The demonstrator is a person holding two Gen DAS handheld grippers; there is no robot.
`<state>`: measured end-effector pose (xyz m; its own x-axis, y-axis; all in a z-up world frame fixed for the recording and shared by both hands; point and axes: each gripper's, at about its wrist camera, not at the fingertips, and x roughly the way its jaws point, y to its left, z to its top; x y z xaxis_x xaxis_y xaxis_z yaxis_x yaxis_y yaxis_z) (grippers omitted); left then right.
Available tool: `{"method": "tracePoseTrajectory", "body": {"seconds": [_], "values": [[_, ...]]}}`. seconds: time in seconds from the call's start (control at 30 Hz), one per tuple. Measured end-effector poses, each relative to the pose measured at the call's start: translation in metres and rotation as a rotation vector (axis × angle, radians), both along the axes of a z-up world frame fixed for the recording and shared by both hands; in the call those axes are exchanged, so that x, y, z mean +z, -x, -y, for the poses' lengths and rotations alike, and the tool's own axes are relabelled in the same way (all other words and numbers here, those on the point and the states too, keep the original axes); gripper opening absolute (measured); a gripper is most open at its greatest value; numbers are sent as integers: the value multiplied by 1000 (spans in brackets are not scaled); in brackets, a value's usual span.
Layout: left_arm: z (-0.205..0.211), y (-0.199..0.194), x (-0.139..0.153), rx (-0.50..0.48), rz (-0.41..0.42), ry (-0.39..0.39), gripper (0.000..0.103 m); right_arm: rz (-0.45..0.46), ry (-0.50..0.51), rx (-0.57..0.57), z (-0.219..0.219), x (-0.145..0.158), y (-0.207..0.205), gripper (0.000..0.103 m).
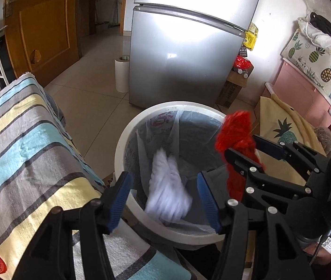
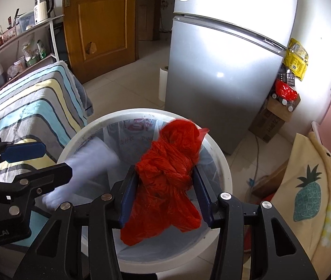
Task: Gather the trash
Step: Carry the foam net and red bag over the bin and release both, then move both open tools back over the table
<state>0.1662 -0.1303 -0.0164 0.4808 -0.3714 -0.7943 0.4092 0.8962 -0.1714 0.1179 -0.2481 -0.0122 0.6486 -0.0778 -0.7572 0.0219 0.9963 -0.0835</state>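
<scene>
Directly below right gripper (image 2: 165, 193) jaws: lined trash bin (image 2: 214, 140) sitting; jaws clamping knotted red plastic bag (image 2: 167, 170). Left gripper (image 1: 163, 200) jaws standing apart, white tissue wad (image 1: 167, 189) dropping between them.

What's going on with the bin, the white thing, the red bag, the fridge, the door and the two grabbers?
trash bin: upright, lined, no lid on.
white wad: blurred, loose over the bin mouth.
red plastic bag: knotted, pinched over the bin.
left gripper: open, nothing pressed.
right gripper: shut on the red bag.
fridge: both doors closed.
wooden door: closed, as far as shown.
</scene>
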Motion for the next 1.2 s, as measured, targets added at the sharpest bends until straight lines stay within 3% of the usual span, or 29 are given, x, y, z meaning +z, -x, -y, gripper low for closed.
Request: {"method": "tracePoseTrajectory", "body": {"seconds": [0.7, 1.2], "values": [[-46, 32, 35, 76, 103, 34, 66, 135, -12, 32, -31, 45, 36, 53], [-120, 69, 53, 212, 179, 55, 69, 206, -16, 131, -80, 69, 54, 53]]}}
